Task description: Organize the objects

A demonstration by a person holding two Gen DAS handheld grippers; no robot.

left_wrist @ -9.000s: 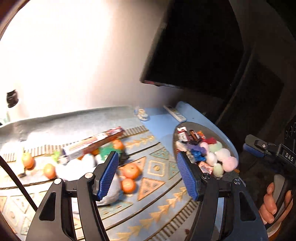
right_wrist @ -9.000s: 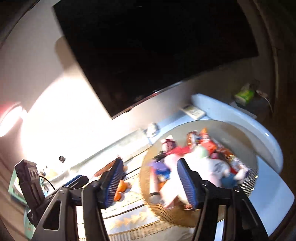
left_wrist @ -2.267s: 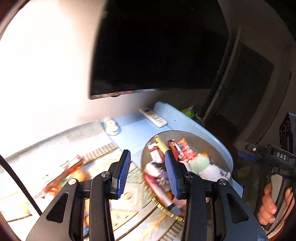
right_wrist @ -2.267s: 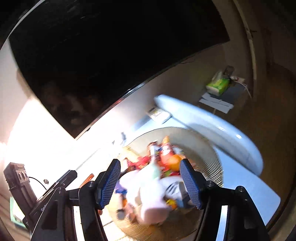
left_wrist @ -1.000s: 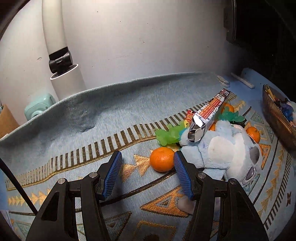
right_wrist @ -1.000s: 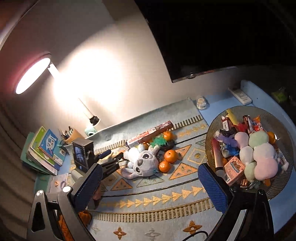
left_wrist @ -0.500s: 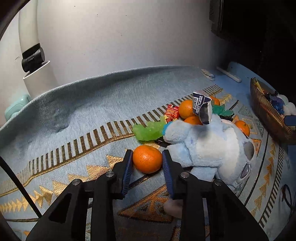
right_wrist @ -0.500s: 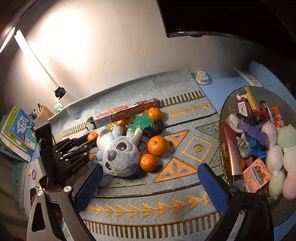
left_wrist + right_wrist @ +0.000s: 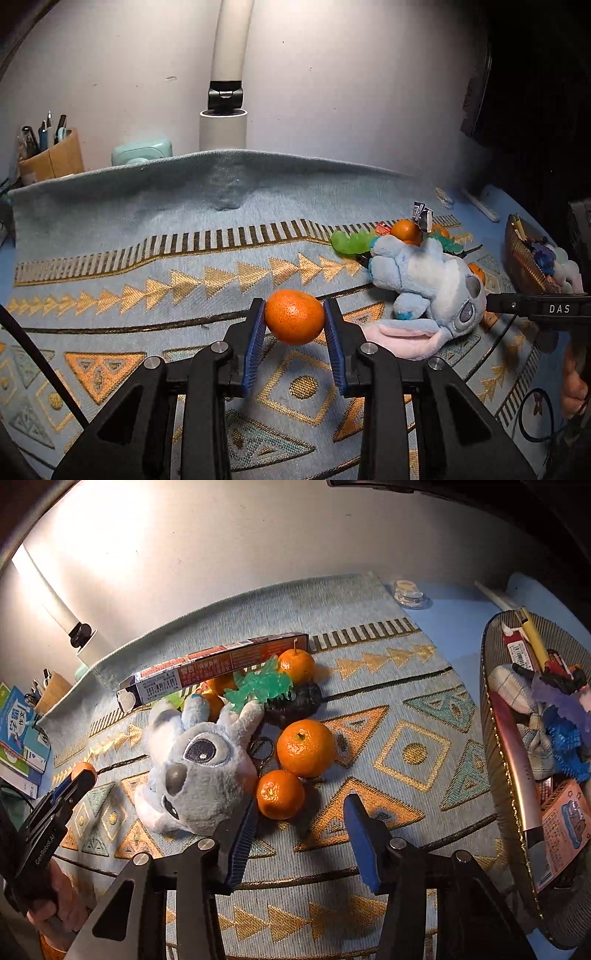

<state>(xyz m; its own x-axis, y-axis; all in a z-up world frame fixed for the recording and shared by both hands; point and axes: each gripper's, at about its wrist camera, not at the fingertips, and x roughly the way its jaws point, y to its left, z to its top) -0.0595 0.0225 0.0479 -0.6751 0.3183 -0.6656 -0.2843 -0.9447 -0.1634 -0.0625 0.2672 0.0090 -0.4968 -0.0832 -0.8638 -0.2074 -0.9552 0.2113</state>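
Observation:
My left gripper [image 9: 294, 319] is shut on a tangerine [image 9: 294, 322] over the patterned cloth [image 9: 147, 236], left of a grey-blue plush toy [image 9: 428, 284]. The right wrist view shows that left gripper [image 9: 79, 779] far left, still on its tangerine [image 9: 84, 770]. My right gripper [image 9: 301, 810] hangs low over the cloth, its jaws closing. A small tangerine [image 9: 280, 794] sits just ahead of its left finger, and neither pad touches it. Behind it lie a bigger tangerine [image 9: 306, 747], the plush toy [image 9: 195, 768], a green jelly toy [image 9: 258, 686] and a long box [image 9: 218, 668].
A woven basket [image 9: 493, 716] full of toys and packets stands at the right. A pen holder [image 9: 51, 158], a mint case [image 9: 142, 152] and a lamp post [image 9: 223, 110] line the back wall. Books [image 9: 18, 731] lie far left. More tangerines sit under the box.
My left gripper has carried its tangerine leftward, away from the plush toy. My right gripper has come down closer to the two tangerines and its jaws have narrowed a lot.

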